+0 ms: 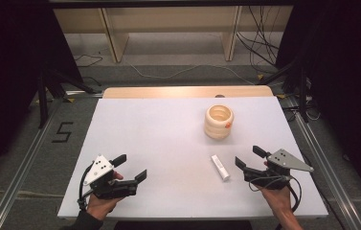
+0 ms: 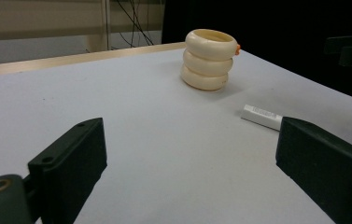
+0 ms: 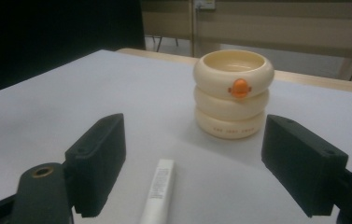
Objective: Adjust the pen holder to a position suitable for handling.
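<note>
**Both grippers wide open, tube lying loose**

While the right gripper (image 1: 252,158) hovers at the near right of the white table (image 1: 159,143) with jaws spread wide and empty, the small white plastic tube (image 1: 219,167) lies flat just left of it, untouched. Farther off stands a cream ribbed ring-shaped holder (image 1: 219,121) bearing what may be an orange button. At near left, the left gripper (image 1: 130,167) gapes equally wide, holding nothing
</note>
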Demonstrator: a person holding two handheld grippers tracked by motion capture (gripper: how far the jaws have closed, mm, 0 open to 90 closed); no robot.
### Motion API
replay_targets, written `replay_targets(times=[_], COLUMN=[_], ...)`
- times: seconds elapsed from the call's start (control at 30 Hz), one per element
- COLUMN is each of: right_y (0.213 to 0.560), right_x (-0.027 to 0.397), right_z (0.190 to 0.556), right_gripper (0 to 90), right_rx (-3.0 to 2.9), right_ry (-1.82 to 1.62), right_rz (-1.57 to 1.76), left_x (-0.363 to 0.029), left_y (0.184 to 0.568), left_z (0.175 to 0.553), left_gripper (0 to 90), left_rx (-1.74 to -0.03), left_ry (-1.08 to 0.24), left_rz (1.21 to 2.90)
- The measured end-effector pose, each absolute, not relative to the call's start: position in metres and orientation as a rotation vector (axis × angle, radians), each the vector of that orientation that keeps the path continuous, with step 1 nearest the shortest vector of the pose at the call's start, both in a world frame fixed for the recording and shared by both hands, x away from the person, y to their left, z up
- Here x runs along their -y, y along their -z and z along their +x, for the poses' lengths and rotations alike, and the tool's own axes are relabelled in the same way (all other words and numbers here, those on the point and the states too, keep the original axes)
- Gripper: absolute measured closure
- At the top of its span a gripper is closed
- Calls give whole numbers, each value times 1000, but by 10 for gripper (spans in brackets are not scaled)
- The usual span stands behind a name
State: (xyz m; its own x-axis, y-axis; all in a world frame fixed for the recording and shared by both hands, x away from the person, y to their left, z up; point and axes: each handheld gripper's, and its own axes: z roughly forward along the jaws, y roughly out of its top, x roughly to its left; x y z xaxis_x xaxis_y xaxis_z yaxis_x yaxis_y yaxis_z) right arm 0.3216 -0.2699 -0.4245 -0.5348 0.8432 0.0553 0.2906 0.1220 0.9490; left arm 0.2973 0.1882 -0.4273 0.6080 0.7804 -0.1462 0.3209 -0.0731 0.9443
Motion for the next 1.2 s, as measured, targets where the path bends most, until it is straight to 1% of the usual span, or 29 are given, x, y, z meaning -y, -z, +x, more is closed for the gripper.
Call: replay_targets(times=[0.1,0.2,0.27,0.47,0.6,0.63,0.8,0.87,0.9,0.93,0.97,1.0,1.03,1.07,1.1,1.13,1.17,1.2], right_y=[424,423,424,426,428,430,433,435,436,437,437,439,441,441,442,442,442,443], right_x=[273,276,278,287,290,290,291,292,291,291,291,290,290,290,289,289,289,289], right_z=[325,331,337,365,378,387,401,409,415,419,419,422,429,429,435,435,441,444], right_gripper=[236,272,282,321,323,327,358,415,484,518,518,542,598,598,645,645,693,716], right_rx=[-1880,-1865,-1858,-1822,-1818,-1816,-1809,-1808,-1807,-1807,-1807,-1808,-1814,-1814,-1812,-1812,-1808,-1804], right_ry=[-1405,-1387,-1376,-1322,-1311,-1301,-1295,-1286,-1272,-1269,-1269,-1262,-1251,-1251,-1243,-1243,-1241,-1243], right_rz=[1105,1111,1115,1175,1208,1223,1256,1268,1272,1275,1275,1278,1288,1288,1293,1293,1304,1309], left_x=[-188,-188,-188,-189,-189,-189,-187,-187,-188,-188,-188,-188,-188,-188,-188,-188,-188,-188], left_y=[428,427,427,427,427,427,428,428,428,428,428,428,427,427,427,427,427,427], left_z=[298,298,298,298,298,298,299,299,298,299,299,299,299,298,298,298,298,298], left_gripper=[80,80,80,80,80,80,80,80,80,80,80,80,80,80,80,80,80,80], left_rx=[-929,-928,-929,-931,-930,-931,-933,-930,-931,-933,-936,-937,-936,-936,-937,-936,-936,-937], left_ry=[-489,-489,-490,-490,-491,-491,-489,-489,-488,-489,-490,-492,-494,-495,-497,-499,-500,-501], left_rz=[1658,1656,1656,1652,1649,1648,1651,1651,1648,1645,1643,1642,1641,1640,1636,1635,1634,1633])
